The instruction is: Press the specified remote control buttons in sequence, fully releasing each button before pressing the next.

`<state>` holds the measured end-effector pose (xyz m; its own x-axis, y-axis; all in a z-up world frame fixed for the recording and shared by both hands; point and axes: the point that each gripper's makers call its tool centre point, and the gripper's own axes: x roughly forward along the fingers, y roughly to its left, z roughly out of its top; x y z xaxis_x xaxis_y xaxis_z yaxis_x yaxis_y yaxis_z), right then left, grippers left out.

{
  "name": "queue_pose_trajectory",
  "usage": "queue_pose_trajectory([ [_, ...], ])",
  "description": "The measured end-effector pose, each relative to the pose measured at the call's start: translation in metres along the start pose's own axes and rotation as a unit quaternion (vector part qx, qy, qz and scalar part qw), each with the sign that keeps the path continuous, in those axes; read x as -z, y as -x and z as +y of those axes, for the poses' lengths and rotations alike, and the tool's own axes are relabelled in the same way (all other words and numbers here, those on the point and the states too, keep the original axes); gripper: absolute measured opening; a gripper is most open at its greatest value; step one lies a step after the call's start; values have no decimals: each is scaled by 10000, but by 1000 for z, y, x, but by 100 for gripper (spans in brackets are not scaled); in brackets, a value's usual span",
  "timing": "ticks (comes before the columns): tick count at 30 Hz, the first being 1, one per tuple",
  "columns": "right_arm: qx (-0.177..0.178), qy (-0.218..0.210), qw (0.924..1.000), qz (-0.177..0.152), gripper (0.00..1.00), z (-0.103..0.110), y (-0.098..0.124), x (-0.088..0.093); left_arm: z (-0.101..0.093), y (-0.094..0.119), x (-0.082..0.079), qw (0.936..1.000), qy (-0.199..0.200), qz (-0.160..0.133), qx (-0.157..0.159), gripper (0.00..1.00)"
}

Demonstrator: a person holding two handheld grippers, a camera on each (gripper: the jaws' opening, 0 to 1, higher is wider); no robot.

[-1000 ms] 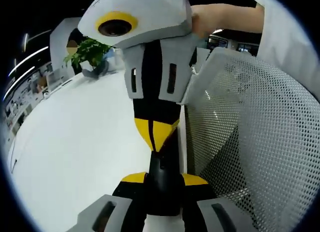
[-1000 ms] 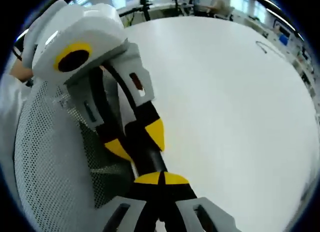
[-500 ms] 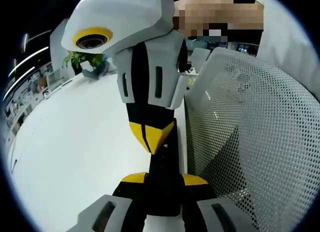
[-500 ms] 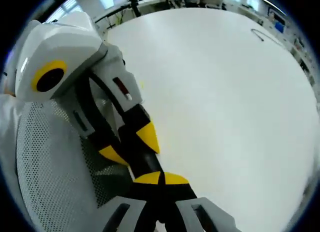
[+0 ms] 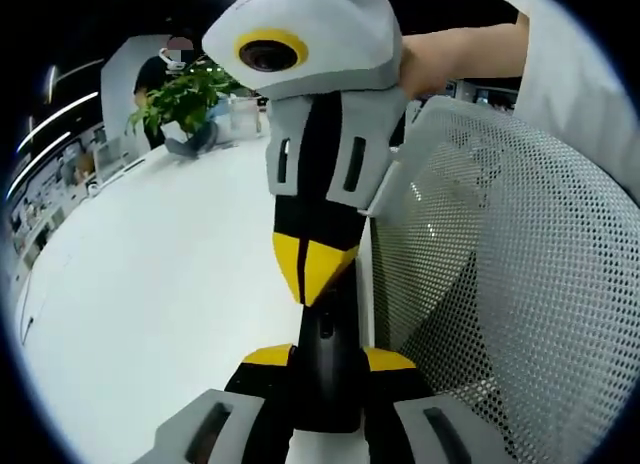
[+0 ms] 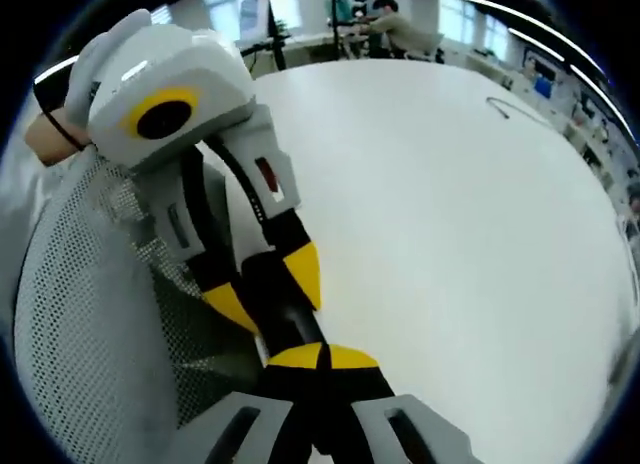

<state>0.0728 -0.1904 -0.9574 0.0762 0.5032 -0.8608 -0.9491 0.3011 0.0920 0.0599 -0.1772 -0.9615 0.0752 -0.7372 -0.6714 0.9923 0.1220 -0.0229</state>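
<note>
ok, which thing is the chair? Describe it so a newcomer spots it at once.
Start from the big white table. Along its edge, on the right of the left gripper view, stands the chair. Its white back is perforated mesh, unlike the smooth tabletop beside it.

In the left gripper view, the right hand-held gripper [image 5: 312, 284] stood tip to tip with the left hand-held gripper [image 5: 320, 354] above the desk's [image 5: 150, 304] near edge, a mesh chair [image 5: 500, 284] just beside them, off that edge. A potted plant [image 5: 185, 99] sat at the desk's far edge. In the right gripper view, a cable [image 6: 515, 112] lay near a far corner.
</note>
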Motion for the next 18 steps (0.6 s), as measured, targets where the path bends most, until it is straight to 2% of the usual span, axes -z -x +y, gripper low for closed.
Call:
queue_pose_trajectory([
  [2,36,45,10000,-30,0,2,1,0,-1,0,0,10000,-19,0,15,24],
  [4,-144,20,9999,-81,0,11,2,-4,0,0,0,10000,-16,-1,11,24],
  [6,-151,-1,9999,-70,0,14,2,-5,-1,0,0,10000,-12,4,15,24],
  [13,-99,504,9986,89,0,15,2,-3,-1,0,0,10000,-1,11,21,24],
  [18,-165,673,9974,190,0,20,1,-2,-2,-1,-1,9999,99,3,54,25],
])
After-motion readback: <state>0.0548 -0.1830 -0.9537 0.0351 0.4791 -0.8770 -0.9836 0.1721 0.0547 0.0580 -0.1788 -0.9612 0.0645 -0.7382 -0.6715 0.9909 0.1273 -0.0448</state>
